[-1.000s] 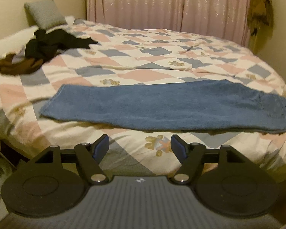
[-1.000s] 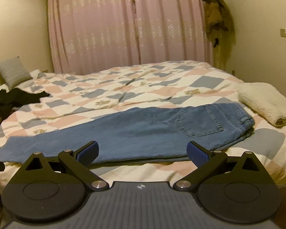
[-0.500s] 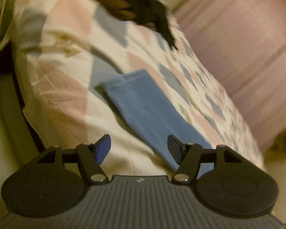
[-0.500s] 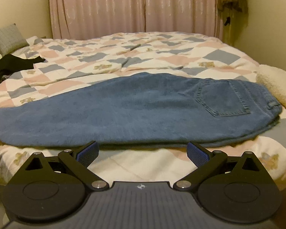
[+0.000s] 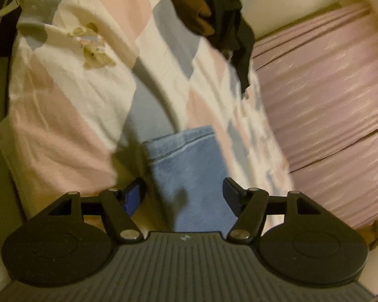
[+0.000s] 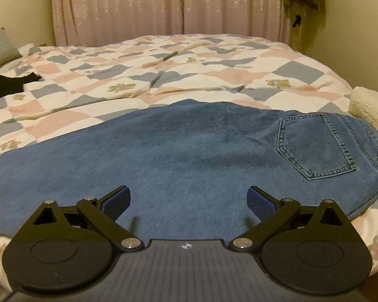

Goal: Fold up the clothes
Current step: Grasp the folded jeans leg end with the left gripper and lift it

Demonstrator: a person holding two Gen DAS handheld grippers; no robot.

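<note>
Left wrist view looks steeply down and is blurred. A bed covered by a checkered quilt [image 5: 70,100] of pink, grey-blue and cream patches fills most of it, with pink curtains [image 5: 327,125] tilted along the right side. The hem end of the blue jeans [image 5: 189,171] lies on the quilt, running in between the spread fingers of the left gripper [image 5: 182,196], which grips nothing. A heap of black and brown clothes [image 5: 221,22] sits further up the bed.

Right wrist view is level. The right gripper [image 6: 187,202] hangs with its tongs wide apart, low over the jeans [image 6: 189,151], which lie flat across the near edge of the quilt [image 6: 189,70], back pocket [image 6: 315,146] to the right. A fluffy cream towel [image 6: 370,108] lies just beside the waistband. Pink curtains [image 6: 163,5] cover the far wall; a grey pillow [image 6: 0,47] and dark clothes [image 6: 5,84] lie at the left.
</note>
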